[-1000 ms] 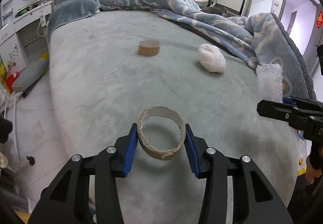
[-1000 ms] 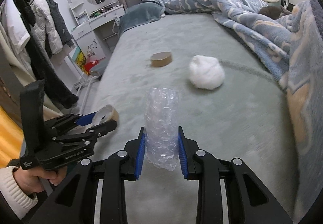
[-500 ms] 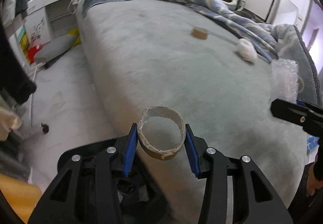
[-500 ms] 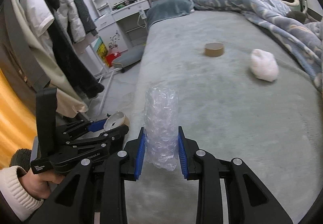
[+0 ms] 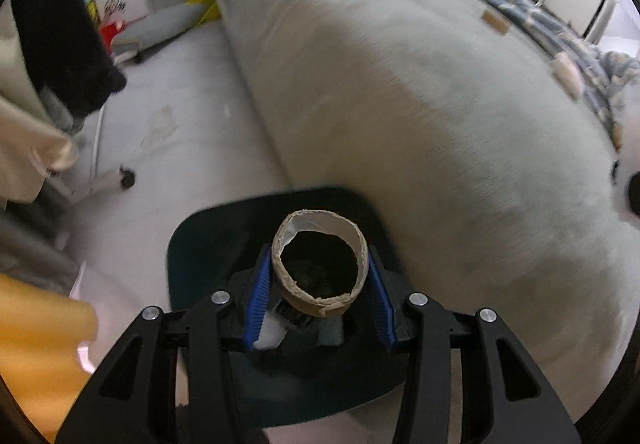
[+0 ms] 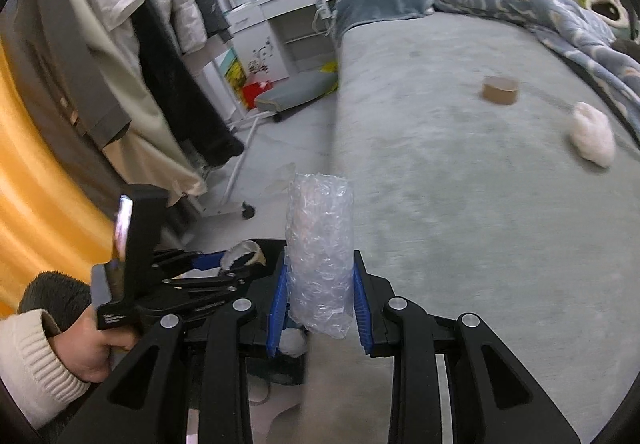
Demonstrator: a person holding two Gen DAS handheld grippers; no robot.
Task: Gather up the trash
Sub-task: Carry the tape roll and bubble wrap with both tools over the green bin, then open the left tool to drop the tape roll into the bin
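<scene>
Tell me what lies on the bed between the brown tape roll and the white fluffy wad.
Nothing: in the right wrist view only bare grey bedcover separates the brown tape roll from the white fluffy wad.

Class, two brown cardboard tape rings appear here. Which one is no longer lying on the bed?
The torn brown cardboard ring clamped between the left gripper's blue fingers, above the dark bin. The other brown cardboard ring lies on the grey bed.

A grey-green bed (image 6: 460, 172) carries a cardboard tape roll (image 6: 500, 89) and, just nearer right, a white wad (image 6: 592, 138) (tissue, perhaps); a rumpled blue blanket (image 6: 520, 0) lies far right.
</scene>
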